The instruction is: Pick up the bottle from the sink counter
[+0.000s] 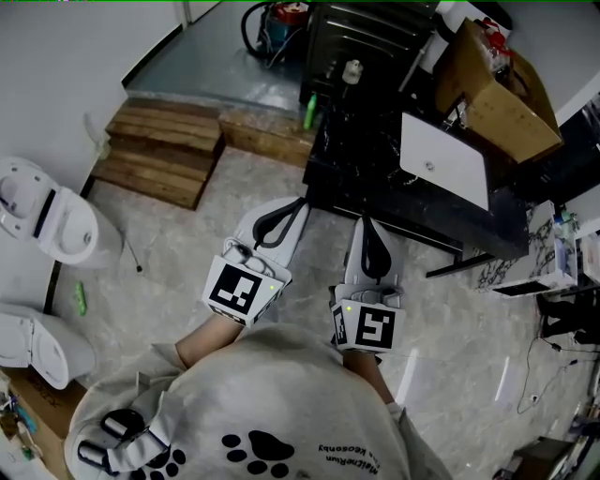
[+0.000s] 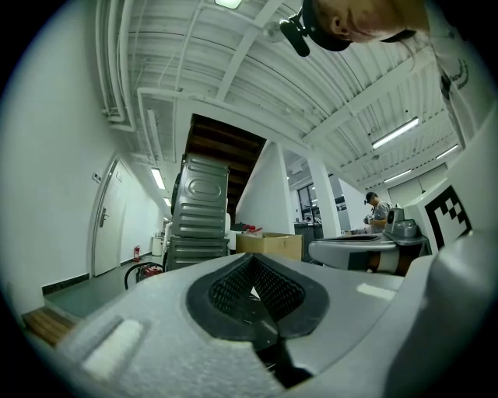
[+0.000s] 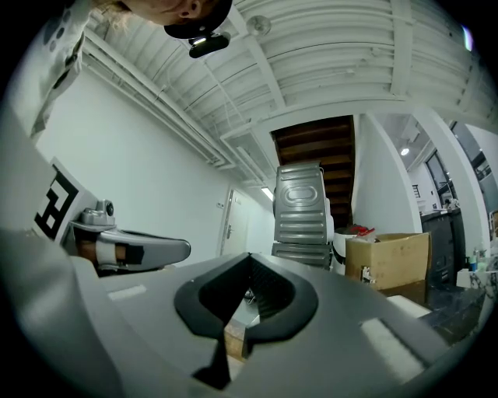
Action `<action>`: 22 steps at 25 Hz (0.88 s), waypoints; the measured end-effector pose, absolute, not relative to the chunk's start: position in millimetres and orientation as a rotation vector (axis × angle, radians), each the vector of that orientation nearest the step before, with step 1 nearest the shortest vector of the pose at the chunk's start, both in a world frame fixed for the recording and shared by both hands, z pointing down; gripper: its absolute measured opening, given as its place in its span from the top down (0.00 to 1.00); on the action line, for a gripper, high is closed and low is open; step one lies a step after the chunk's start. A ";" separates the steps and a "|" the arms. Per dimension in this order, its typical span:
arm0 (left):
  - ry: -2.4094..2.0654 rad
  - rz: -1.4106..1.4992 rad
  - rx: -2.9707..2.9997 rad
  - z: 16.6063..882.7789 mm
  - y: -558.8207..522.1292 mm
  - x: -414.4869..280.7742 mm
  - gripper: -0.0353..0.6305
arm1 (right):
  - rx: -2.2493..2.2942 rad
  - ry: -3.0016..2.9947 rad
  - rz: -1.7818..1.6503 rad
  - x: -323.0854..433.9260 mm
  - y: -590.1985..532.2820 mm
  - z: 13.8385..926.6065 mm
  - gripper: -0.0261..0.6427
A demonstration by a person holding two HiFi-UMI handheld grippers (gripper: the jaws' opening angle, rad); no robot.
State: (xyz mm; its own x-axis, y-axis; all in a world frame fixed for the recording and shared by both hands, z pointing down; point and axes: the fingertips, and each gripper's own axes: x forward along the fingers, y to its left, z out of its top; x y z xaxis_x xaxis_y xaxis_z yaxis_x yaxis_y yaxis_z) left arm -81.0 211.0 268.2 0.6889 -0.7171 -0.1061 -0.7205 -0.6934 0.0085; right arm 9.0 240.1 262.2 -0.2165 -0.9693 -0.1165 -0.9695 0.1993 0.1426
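A small green bottle [image 1: 309,111] stands upright at the far left end of the black sink counter [image 1: 375,178], left of the white basin [image 1: 444,159]. My left gripper [image 1: 302,202] is shut with nothing in it and points at the counter's near left corner, well short of the bottle. Beside it, my right gripper [image 1: 362,221] is also shut and empty, its tip at the counter's front edge. In the left gripper view the jaws [image 2: 250,261] meet at the tip. The right gripper view shows the same [image 3: 249,258]. Neither gripper view shows the bottle.
Wooden steps [image 1: 159,150] lie on the floor to the left of the counter. A toilet [image 1: 47,220] stands at the far left. A cardboard box [image 1: 497,94] sits behind the basin, and a ribbed metal cabinet [image 1: 375,28] stands at the counter's far end.
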 end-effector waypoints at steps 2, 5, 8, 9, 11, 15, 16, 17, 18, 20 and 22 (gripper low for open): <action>1.207 0.154 -2.861 270.4 191.5 -80.0 0.94 | -1.972 2.434 0.290 8.4 220.2 262.4 0.96; 1.196 0.155 -2.869 270.5 160.3 -78.5 0.94 | -1.979 2.430 0.285 9.5 189.1 262.0 0.96; 1.180 0.152 -2.876 267.6 128.5 -76.9 0.94 | -1.999 2.417 0.286 12.3 158.0 259.9 0.96; 1.172 0.155 -2.878 266.1 118.2 -76.2 0.94 | -2.007 2.410 0.286 13.3 148.1 259.4 0.96; 1.147 0.166 -2.884 267.3 98.7 -74.2 0.94 | -2.024 2.397 0.285 15.0 129.3 259.5 0.96; 1.101 0.177 -2.900 268.4 62.3 -71.5 0.94 | -2.059 2.368 0.294 16.4 95.1 258.7 0.96; 1.088 0.173 -2.908 269.0 53.7 -71.2 0.94 | -2.070 2.356 0.297 16.6 87.3 258.1 0.96; 1.074 0.167 -2.918 269.7 45.5 -71.0 0.94 | -2.082 2.344 0.300 16.7 79.8 257.5 0.96; 1.060 0.170 -2.927 269.7 37.3 -70.7 0.94 | -2.095 2.333 0.303 16.8 72.7 257.0 0.96; 1.029 0.194 -2.934 266.7 22.4 -69.6 0.94 | -2.120 2.312 0.307 16.8 60.4 256.8 0.96; 1.010 0.191 -2.947 267.3 10.0 -68.1 0.94 | -2.143 2.295 0.309 17.5 51.0 258.5 0.96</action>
State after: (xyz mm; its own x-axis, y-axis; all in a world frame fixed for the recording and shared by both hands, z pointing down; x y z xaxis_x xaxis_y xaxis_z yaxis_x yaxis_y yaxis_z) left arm -68.1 10.0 267.3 0.7831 -0.6098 -0.1224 -0.6123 -0.7904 0.0201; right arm 17.5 51.0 258.5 -0.0774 -0.9894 -0.1230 -0.9867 0.0583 0.1520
